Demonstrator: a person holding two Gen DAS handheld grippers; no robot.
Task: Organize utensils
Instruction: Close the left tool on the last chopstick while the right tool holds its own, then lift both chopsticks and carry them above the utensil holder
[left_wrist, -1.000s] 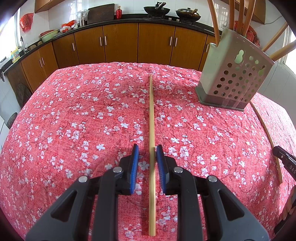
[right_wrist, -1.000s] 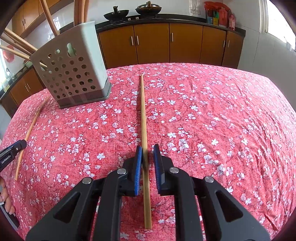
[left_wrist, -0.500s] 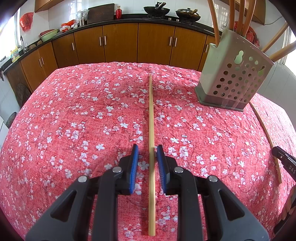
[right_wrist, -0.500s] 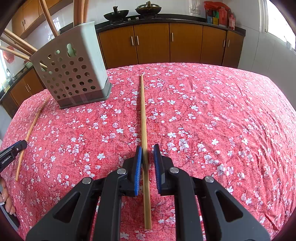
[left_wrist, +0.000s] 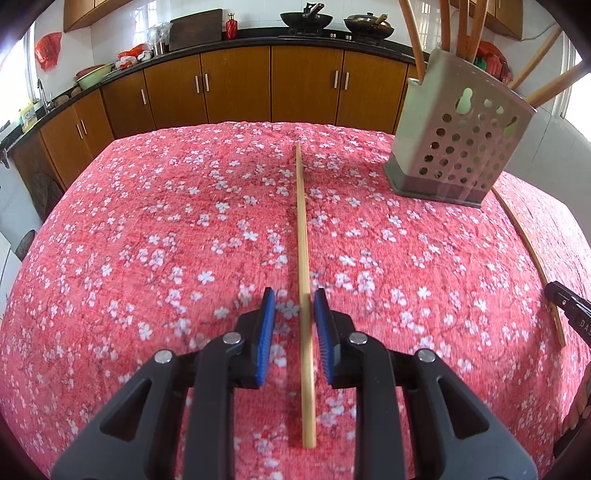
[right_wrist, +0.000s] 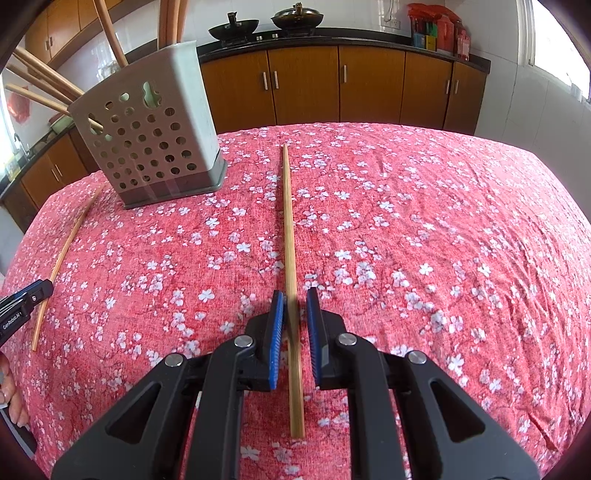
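Observation:
A long bamboo chopstick (left_wrist: 303, 236) lies on the red floral tablecloth between the blue pads of my left gripper (left_wrist: 294, 301), which is open around it with gaps on both sides. A second chopstick (right_wrist: 289, 236) lies between the pads of my right gripper (right_wrist: 295, 301), also open, with narrower gaps. A grey perforated utensil holder (left_wrist: 458, 147) with several wooden utensils stands at the far right in the left wrist view and at the far left in the right wrist view (right_wrist: 155, 144).
The right gripper's tip (left_wrist: 569, 314) shows at the right edge of the left view, next to the other chopstick (left_wrist: 532, 254). The left gripper's tip (right_wrist: 22, 306) shows at the left edge of the right view. Brown kitchen cabinets (left_wrist: 273, 88) stand behind the table.
Both grippers have stayed around their chopsticks. The left view has shifted slightly, with some blur near the pads. The pads' gaps look nearly unchanged.

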